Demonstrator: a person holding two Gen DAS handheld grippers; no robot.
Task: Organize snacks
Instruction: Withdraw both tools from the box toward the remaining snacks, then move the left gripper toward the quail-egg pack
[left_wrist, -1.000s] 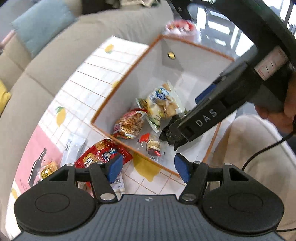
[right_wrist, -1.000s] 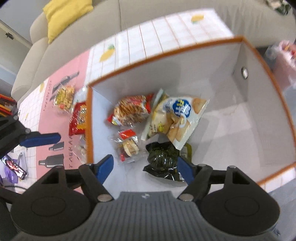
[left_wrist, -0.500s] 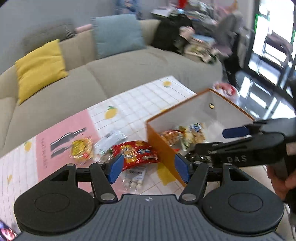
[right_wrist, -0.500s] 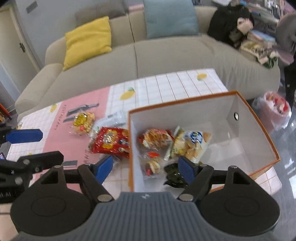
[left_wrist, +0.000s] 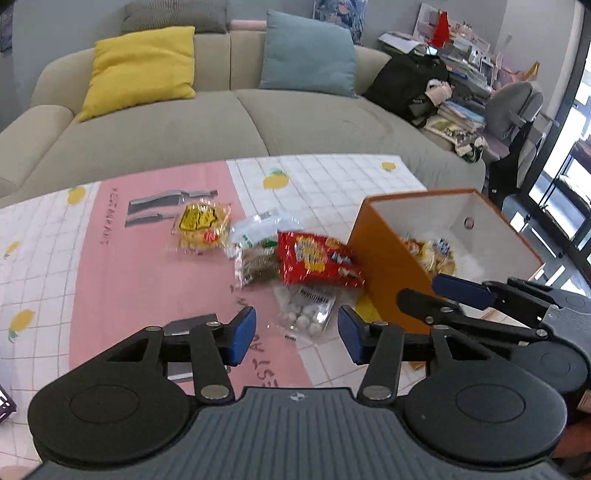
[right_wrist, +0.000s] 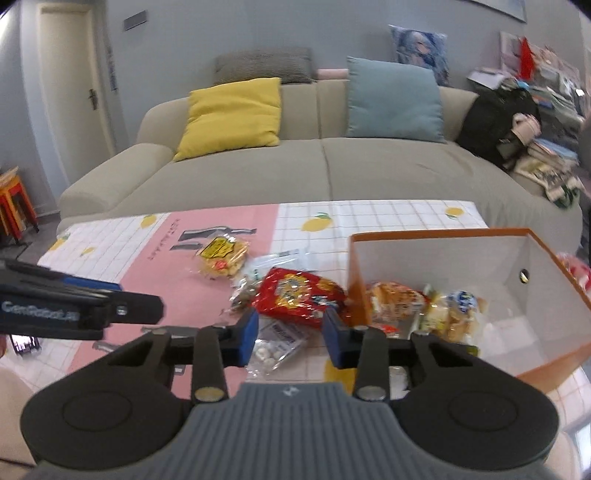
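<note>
An orange box (left_wrist: 384, 266) with white inner walls (right_wrist: 443, 258) stands at the table's right end and holds several snack packets (right_wrist: 395, 299). Left of it on the cloth lie a red packet (left_wrist: 314, 258), a clear-and-green packet (left_wrist: 262, 230), a yellow packet (left_wrist: 201, 227) and a clear packet of white balls (left_wrist: 306, 314). My left gripper (left_wrist: 295, 336) hovers over that clear packet with its jaws closing and nothing pressed between the pads. My right gripper (right_wrist: 291, 338) hovers close beside it over the same packet (right_wrist: 277, 345), also closing on nothing.
A beige sofa (left_wrist: 221, 122) with a yellow cushion (left_wrist: 140, 70) and a blue cushion (left_wrist: 306, 59) runs behind the table. A black bag (left_wrist: 406, 85), stacked papers and a chair crowd the right. The pink and white cloth (left_wrist: 122, 280) is bare on the left.
Both grippers have drawn back from above the box's inside and tilted up, so the views now look across the table to the sofa. Both pairs of jaws stand narrower.
</note>
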